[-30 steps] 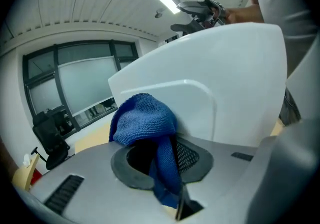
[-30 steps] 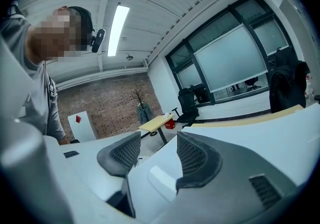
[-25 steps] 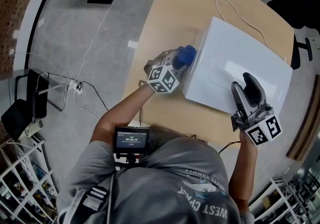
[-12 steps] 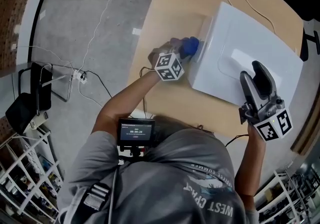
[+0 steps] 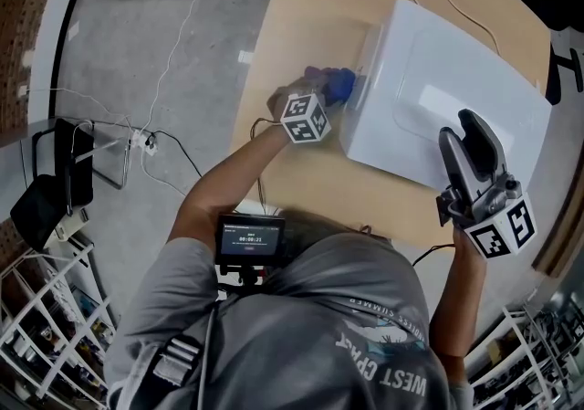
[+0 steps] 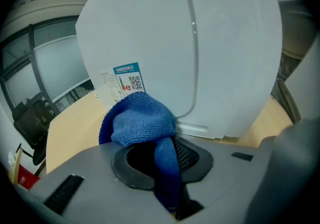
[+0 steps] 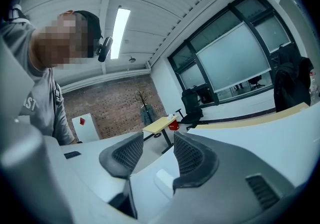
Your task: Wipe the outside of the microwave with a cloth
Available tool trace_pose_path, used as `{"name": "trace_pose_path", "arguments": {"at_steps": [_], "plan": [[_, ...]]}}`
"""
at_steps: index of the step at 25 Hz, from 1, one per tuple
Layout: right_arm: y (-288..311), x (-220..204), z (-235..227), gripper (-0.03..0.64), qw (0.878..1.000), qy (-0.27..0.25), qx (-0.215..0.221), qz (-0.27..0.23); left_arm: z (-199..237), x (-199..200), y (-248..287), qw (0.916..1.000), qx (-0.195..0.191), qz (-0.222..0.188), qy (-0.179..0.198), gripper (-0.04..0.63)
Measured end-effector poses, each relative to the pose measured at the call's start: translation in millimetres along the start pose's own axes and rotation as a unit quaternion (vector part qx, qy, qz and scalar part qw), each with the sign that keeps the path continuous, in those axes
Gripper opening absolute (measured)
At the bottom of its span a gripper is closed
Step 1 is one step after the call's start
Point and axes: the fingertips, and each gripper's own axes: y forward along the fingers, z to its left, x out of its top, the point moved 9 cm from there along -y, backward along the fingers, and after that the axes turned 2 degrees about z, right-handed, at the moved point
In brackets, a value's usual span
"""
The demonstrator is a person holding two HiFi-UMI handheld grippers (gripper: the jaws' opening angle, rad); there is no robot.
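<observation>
Head view: my left gripper is clamped narrow on the bunched blue microfibre cloth. The wad seems to touch the side wall of the white box-shaped microwave that faces my left. The microwave stands on the pale wooden table. My right gripper lies over the microwave's top, near its edge closest to me.

Left gripper view: the cloth is pinched between my jaws and bulges out past them, in front of the white panel and just beside a blue-and-white label sticker. To wipe well, I judge I should press the wad evenly and overlap my strokes. I should keep the bare jaws off the paint.

Right gripper view: my jaws stand apart and have just been closing a little. Nothing is between them, only the white top beneath. Resting them there should stop the microwave sliding.
</observation>
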Motion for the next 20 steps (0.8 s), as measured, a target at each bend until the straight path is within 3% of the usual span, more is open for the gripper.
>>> {"name": "trace_pose_path", "arguments": {"at_steps": [3,6,9,11,15,18,20], "plan": [[-2,-1,3,0.191,1.000,-0.001,0.002,-0.002,3,-3,1,0.9991,-0.016,-0.011,-0.039,0.086],[-7,-1,8,0.177,1.000,-0.007,0.005,0.000,5,-10,-8,0.9926,-0.041,-0.035,-0.109,0.086],[-14,3,18,0.097,1.000,-0.019,0.017,0.005,5,-19,-36,0.9830,-0.043,-0.064,-0.166,0.086],[-18,5,25,0.060,0.999,-0.031,0.024,0.006,9,-26,-60,0.9769,-0.026,-0.090,-0.192,0.086],[-23,-4,38,0.051,0.997,-0.059,0.038,0.016,10,-53,-112,0.9650,0.030,-0.109,-0.237,0.086],[-32,-14,41,0.051,0.996,-0.070,0.053,0.031,-5,-72,-142,0.9527,0.074,-0.111,-0.273,0.086],[-34,-16,31,0.042,0.995,-0.082,0.049,0.038,4,-71,-145,0.9434,0.102,-0.134,-0.286,0.086]]}}
